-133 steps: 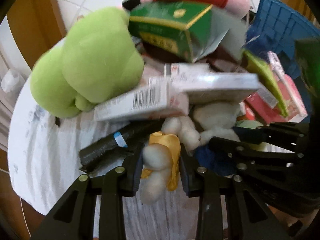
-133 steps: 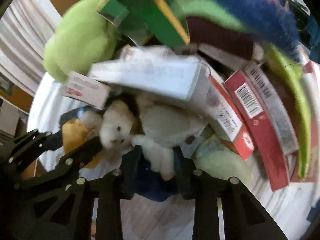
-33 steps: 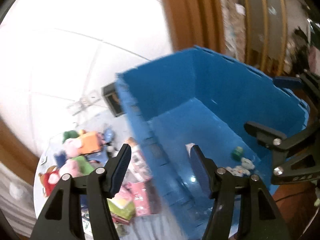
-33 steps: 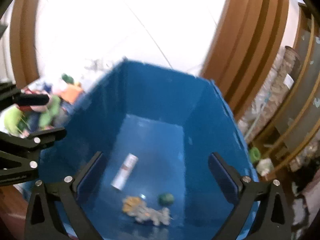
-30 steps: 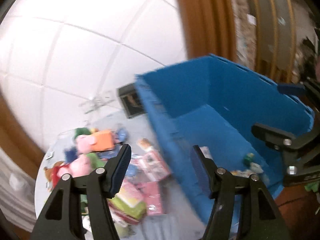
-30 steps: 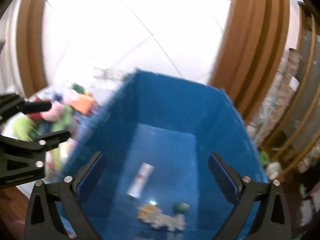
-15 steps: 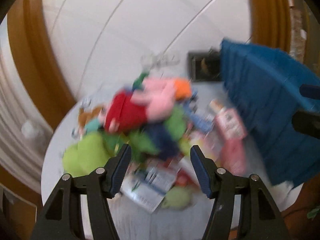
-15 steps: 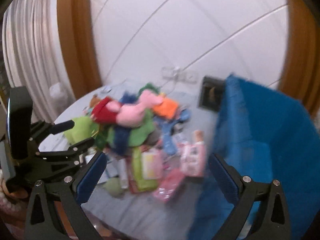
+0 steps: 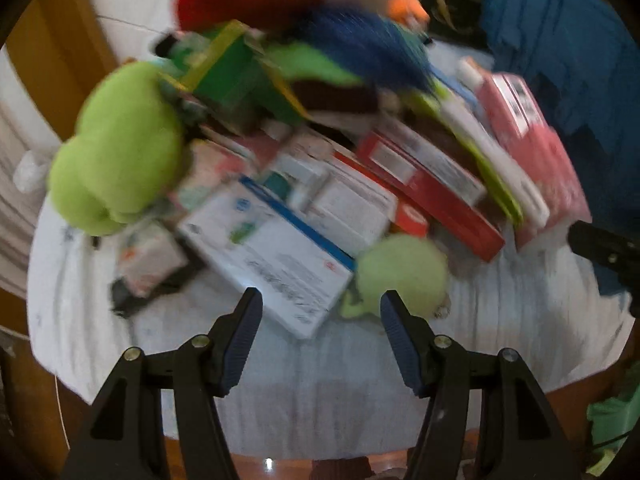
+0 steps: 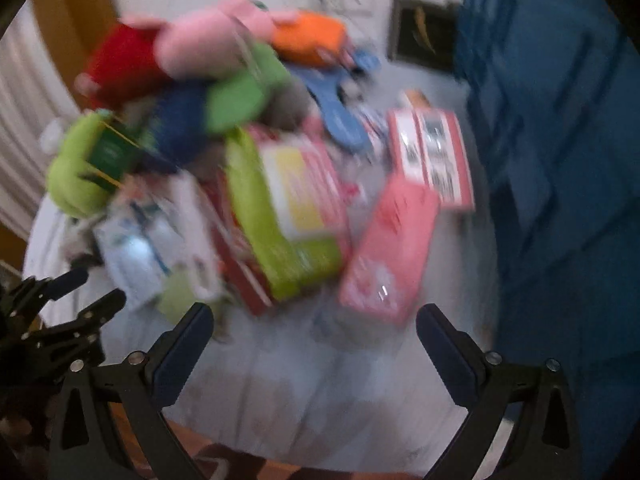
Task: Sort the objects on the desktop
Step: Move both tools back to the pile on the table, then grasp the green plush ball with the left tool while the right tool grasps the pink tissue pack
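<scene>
A blurred pile of boxes and plush toys is heaped on the table, beside a blue bin. Above the table's near edge, the left hand-held gripper and the right hand-held gripper are held wide apart, with nothing gripped.

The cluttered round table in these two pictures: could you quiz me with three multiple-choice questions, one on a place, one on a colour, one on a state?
1. Where is the tall blue plastic bin?
A. right of the pile
B. left of the pile
C. under the table

2. What colour is the round plush ball nearest the left gripper?
A. red
B. pale green
C. black

3. What is the right gripper doing?
A. clamping a box
B. holding a toy
C. open, empty

Answers: 1 A, the bin fills the right edge; 2 B, its fuzz is light green; 3 C, nothing sits between its jaws.
</scene>
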Motion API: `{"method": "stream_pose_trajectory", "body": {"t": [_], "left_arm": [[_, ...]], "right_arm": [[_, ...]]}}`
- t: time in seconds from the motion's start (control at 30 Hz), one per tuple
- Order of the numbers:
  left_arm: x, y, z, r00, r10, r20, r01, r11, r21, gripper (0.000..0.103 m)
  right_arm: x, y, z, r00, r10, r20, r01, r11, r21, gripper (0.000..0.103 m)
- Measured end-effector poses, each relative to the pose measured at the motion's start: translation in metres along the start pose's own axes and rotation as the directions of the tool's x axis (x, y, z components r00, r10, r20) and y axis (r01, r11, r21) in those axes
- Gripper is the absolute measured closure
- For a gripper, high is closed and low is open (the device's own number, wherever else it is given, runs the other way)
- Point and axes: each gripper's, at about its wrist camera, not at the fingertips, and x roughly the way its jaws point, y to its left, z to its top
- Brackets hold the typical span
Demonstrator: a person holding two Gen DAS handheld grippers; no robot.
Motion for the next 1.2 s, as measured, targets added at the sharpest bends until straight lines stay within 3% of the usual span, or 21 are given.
{"method": "stream_pose_trajectory", "body": {"t": [0.17,0.4,0.63,0.73,0.87,0.93,1.0,1.2], "left_arm": [[0.024,-0.025,0.004,0.998,-0.044,-0.045,0.046,0.998,0.032,0.042],[0.030,-0.045,0.011,0.993,-0.112,-0.049,0.114,0.992,0.054,0.042],[0.036,-0.065,0.006,0.988,-0.130,-0.079,0.137,0.986,0.098,0.042],[0.046,-0.075,0.000,0.988,-0.105,-0.110,0.118,0.985,0.123,0.042],[0.057,-0.075,-0.005,0.984,-0.102,-0.143,0.118,0.987,0.106,0.042],[0.059,-0.073,-0.007,0.985,-0.095,-0.145,0.110,0.989,0.103,0.043],[0.059,-0.074,-0.008,0.984,-0.104,-0.146,0.120,0.988,0.100,0.046],[0.055,-0.079,-0.013,0.984,-0.102,-0.145,0.120,0.986,0.116,0.052]], "right_arm": [[0.022,-0.020,-0.011,0.998,-0.042,-0.052,0.045,0.997,0.056,0.000],[0.038,-0.037,-0.010,0.995,-0.055,-0.078,0.062,0.993,0.098,0.000],[0.045,-0.042,-0.001,0.996,-0.050,-0.077,0.058,0.993,0.102,0.000],[0.047,-0.045,0.001,0.996,-0.043,-0.075,0.052,0.992,0.114,0.000],[0.051,-0.047,0.002,0.996,-0.049,-0.070,0.057,0.992,0.111,0.001],[0.051,-0.046,0.003,0.996,-0.055,-0.064,0.061,0.993,0.105,0.009],[0.052,-0.046,0.004,0.997,-0.048,-0.067,0.055,0.993,0.107,0.028],[0.058,-0.045,0.007,0.997,-0.030,-0.073,0.039,0.993,0.115,0.031]]}}
